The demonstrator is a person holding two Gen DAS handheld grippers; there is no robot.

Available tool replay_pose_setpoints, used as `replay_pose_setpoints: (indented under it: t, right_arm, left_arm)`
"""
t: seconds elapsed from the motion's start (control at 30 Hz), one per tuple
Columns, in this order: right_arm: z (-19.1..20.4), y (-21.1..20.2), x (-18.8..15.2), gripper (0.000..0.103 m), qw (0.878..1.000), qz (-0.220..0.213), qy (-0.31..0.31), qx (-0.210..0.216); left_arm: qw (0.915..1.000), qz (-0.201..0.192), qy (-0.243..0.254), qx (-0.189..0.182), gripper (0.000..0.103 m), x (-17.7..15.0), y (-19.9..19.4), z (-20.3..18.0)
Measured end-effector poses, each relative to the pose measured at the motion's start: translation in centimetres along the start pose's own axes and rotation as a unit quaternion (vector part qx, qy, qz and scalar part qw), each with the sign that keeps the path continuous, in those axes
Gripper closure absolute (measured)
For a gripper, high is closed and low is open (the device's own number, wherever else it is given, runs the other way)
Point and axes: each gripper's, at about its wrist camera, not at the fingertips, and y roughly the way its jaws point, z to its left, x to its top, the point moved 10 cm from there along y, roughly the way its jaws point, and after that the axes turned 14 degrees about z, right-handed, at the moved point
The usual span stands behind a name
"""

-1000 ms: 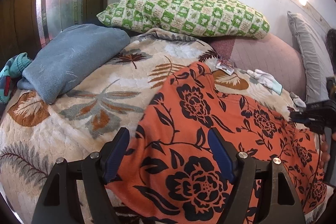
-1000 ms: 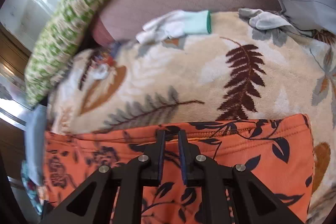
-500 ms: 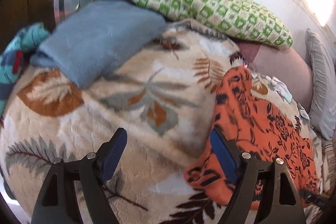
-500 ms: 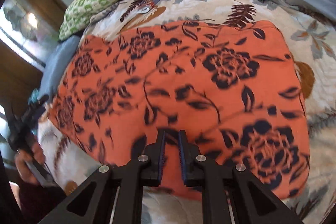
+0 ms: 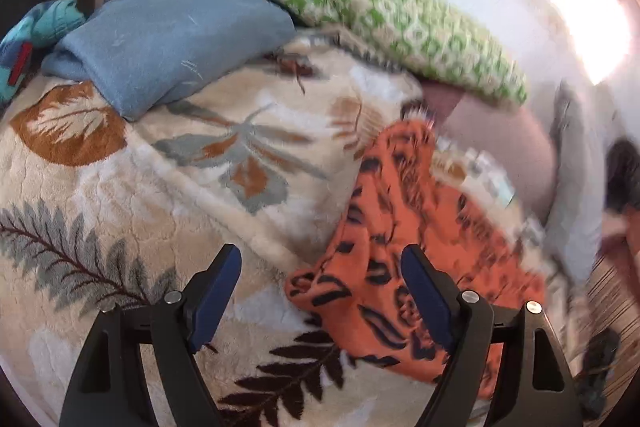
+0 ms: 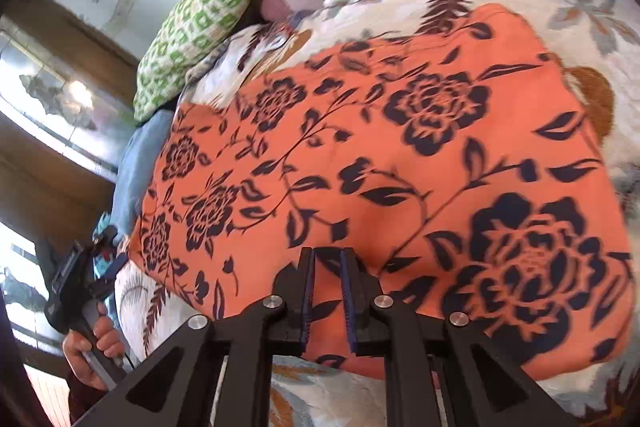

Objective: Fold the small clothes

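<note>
**A:** Orange knit with a dark navy flower print, that's the small garment (image 6: 400,163) being folded. It lies spread on the cream plush blanket with leaf patterns (image 5: 120,227), roughly a flat rectangle as the right wrist view shows it.

**B:** So is one fold in, or none?

**A:** Hard to be sure. The near edge looks doubled and rounded under the right gripper (image 6: 327,297), so I'd judge one fold is laid down. It is still a wide panel, so at least another fold looks due.

**B:** What are the claws doing?

**A:** The right one has its blue pads nearly pressed together at that near edge. Orange cloth shows in the slit between them, but I can't tell whether that is a pinched layer or just the cloth behind.

**B:** And the left gripper (image 5: 322,291)?

**A:** Spread wide, and its jaws have just been opening. Nothing is pinched; the blanket shows through the gap, and the garment's corner reaches just inside its right finger (image 5: 426,297).

**B:** Anything finished nearby?

**A:** A folded blue fleece piece (image 5: 172,35) sits at the far left beside the green-and-white checked pillow (image 5: 384,23), well apart from the orange one. Whether it belongs to the job I can't say.
</note>
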Motion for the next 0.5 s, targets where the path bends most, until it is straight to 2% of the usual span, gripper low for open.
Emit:
replay_pose_setpoints:
  t: [0.07, 0.17, 0.23, 0.3, 0.37, 0.5]
  right_arm:
    - [0.5, 0.6, 0.2, 0.088, 1.0, 0.005, -0.003, -0.003]
    - [0.5, 0.6, 0.3, 0.088, 1.0, 0.01, 0.003, 0.007]
    - [0.1, 0.4, 0.5, 0.088, 1.0, 0.009, 0.017, 0.018]
    - [-0.4, -0.1, 0.8, 0.088, 0.999, 0.002, 0.026, 0.021]
    - [-0.7, -0.5, 1.2, 0.088, 0.999, -0.005, 0.032, 0.025]
    - [-1.4, -1.3, 1.6, 0.088, 0.998, -0.014, 0.049, 0.037]
  left_arm:
    - [0.9945, 0.048, 0.021, 0.09, 0.02, -1.0, 1.8, 1.1]
    - [0.9902, 0.077, 0.004, 0.116, 0.018, -2.5, 2.6, 3.1]
    - [0.9888, 0.079, 0.004, 0.127, 0.018, -2.8, 2.1, 3.8]
    - [0.9838, 0.085, 0.009, 0.157, 0.018, -3.1, 1.7, 4.2]
    - [0.9815, 0.088, 0.006, 0.17, 0.02, -3.4, 1.0, 4.4]
    - [0.9897, 0.047, -0.008, 0.135, 0.02, -2.8, -2.0, 4.2]
